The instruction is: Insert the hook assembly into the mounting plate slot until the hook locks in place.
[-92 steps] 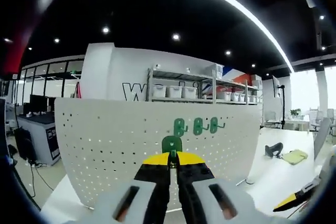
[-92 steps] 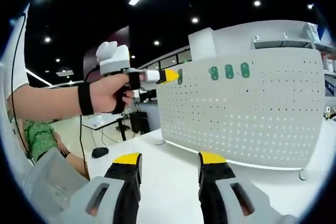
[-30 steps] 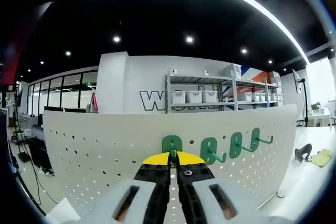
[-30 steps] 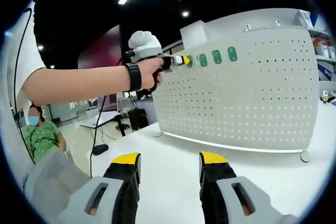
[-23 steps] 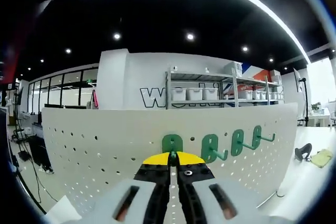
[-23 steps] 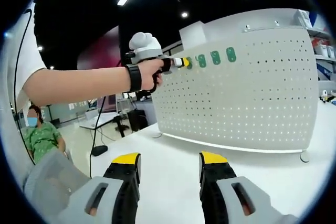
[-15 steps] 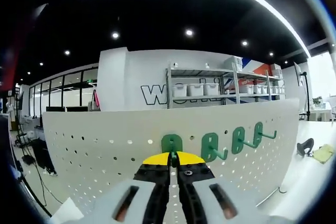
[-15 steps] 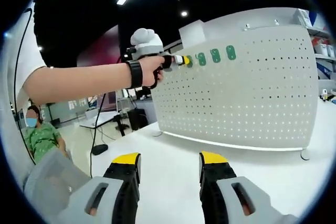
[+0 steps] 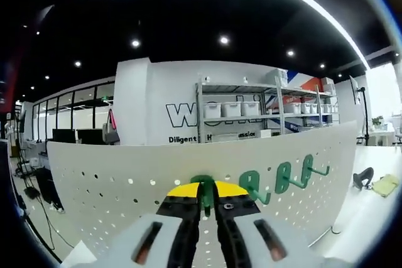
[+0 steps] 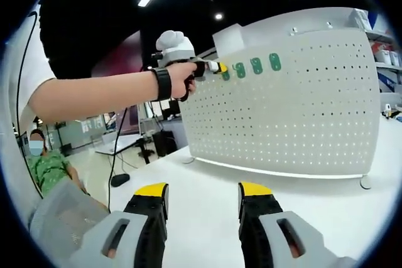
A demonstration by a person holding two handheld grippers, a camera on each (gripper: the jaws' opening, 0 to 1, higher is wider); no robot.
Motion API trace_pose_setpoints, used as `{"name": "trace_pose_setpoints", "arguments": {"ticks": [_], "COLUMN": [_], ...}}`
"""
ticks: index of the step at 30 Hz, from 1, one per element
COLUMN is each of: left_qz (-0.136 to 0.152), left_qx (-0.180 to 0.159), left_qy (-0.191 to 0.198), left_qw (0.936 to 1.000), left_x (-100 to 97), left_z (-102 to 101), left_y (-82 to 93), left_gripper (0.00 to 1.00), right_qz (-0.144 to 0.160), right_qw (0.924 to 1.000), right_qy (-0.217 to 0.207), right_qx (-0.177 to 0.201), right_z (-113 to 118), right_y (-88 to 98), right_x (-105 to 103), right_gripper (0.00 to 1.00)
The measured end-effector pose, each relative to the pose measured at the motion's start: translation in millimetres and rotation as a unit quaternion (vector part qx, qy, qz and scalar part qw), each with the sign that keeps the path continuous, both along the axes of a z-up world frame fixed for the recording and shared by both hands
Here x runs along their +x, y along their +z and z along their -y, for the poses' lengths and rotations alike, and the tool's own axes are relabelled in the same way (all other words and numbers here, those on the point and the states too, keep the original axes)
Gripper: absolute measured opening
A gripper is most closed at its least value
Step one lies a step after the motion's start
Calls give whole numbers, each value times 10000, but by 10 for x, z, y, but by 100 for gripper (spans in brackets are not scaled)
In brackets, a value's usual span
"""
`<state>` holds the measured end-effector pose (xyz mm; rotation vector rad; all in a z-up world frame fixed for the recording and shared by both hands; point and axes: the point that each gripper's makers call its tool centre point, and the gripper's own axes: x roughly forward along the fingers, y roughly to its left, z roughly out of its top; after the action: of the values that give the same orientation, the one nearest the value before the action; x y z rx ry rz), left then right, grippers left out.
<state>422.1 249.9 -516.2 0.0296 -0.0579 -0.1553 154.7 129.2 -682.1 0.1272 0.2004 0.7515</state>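
Observation:
A white perforated mounting plate [image 9: 125, 192] [image 10: 301, 111] stands upright on a white table [image 10: 207, 199]. My left gripper [image 9: 206, 191] [image 10: 217, 66] is shut on a green hook [image 9: 205, 189] and holds it against the plate near its top edge. Three more green hooks [image 9: 282, 177] hang on the plate to the right of it; in the right gripper view these hooks [image 10: 256, 65] sit near the plate's top left. My right gripper [image 10: 204, 194] hovers open over the table in front of the plate, nothing between its jaws.
A person's forearm [image 10: 94, 95] reaches to the plate holding the left gripper. Another person in green [image 10: 47, 161] sits at the far left. Shelves with bins [image 9: 251, 108] stand behind the plate. A dark tool [image 9: 361, 179] and yellow cloth [image 9: 384, 184] lie at the far right.
The left gripper has pressed the green hook closer against the plate and tilted slightly; the hook's top now shows less above the jaws. The right gripper has stayed put.

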Motion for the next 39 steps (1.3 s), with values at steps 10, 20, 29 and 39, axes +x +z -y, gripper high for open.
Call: {"name": "trace_pose_setpoints", "arguments": {"ticks": [10,20,29,39], "left_qz": [39,66,177,206], "left_qx": [181,267,203,143], "left_qy": [-246,-505,-701,-977], "left_qw": [9995,9983,9972,9949], "left_x": [11,-134,-383,-730], "left_z": [94,158,178,176], "left_y": [21,80,156,110], "left_gripper": [9,17,24,28], "right_qz": [22,76,186,345], "right_qw": [10000,9999,9996,9990], "right_qy": [30,60,118,75], "right_qx": [-33,-107,-159,-289], "right_z": [3,-21,-45,-83], "right_y": [19,74,146,249], "right_x": [7,21,15,-18], "right_gripper": [45,45,45,47]}}
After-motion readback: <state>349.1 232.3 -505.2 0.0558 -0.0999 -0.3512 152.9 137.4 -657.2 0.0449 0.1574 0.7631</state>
